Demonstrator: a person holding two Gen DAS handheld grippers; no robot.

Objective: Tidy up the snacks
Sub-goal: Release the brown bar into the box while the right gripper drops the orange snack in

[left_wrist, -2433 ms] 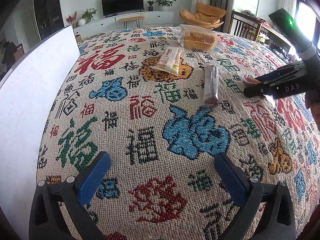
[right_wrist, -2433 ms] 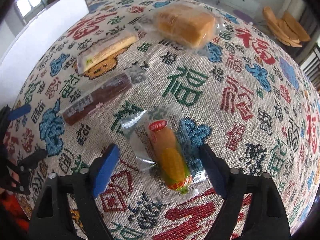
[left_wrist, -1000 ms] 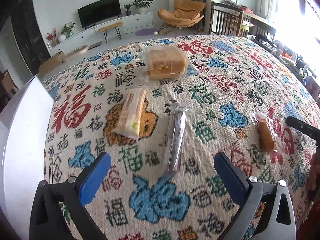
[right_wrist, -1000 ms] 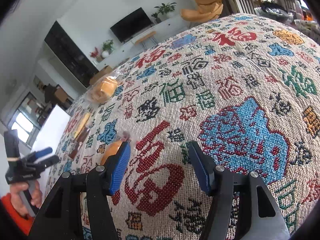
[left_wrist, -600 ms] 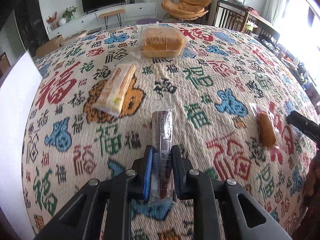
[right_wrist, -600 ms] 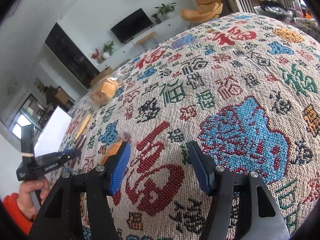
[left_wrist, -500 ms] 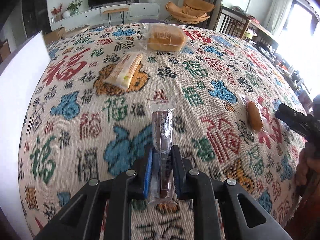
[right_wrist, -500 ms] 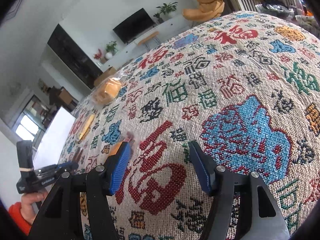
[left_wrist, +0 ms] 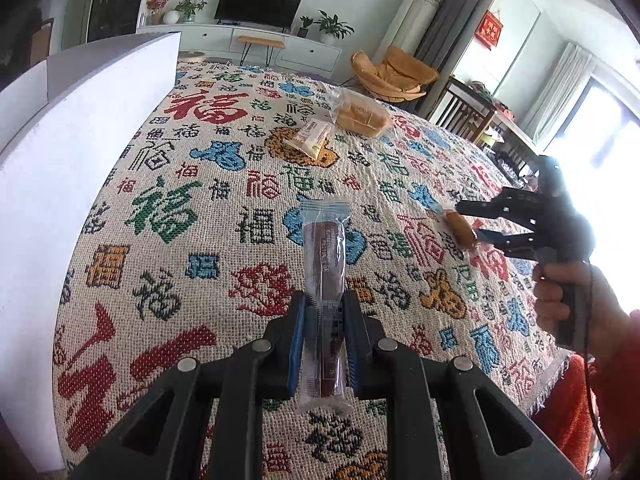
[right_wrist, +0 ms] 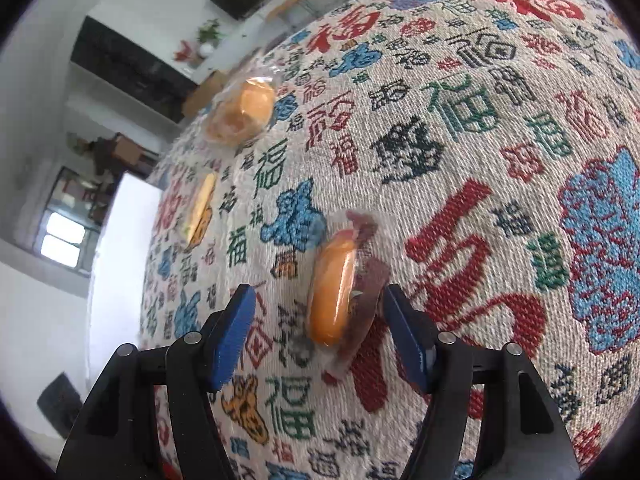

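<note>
Across woven cloth [left_wrist: 168, 216], repeated 福 characters

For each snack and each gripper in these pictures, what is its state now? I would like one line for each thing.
Left gripper: shut on the brown snack bar.
Brown snack bar: sealed, held, lifted off the cloth.
Right gripper: jaws closing, pads not yet pressing.
Orange sausage: wrapped, lying on the cloth between the right jaws.
Bread bag: sealed, lying untouched.
Yellow wafer pack: sealed, lying untouched.

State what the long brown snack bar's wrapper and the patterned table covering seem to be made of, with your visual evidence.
Brown snack bar's wrapper: apparently thin clear plastic film, glossy; the bar shows through and the end is crimped. Patterned table covering: looks like coarse woven fabric, matte; a stitch grid is visible.
</note>
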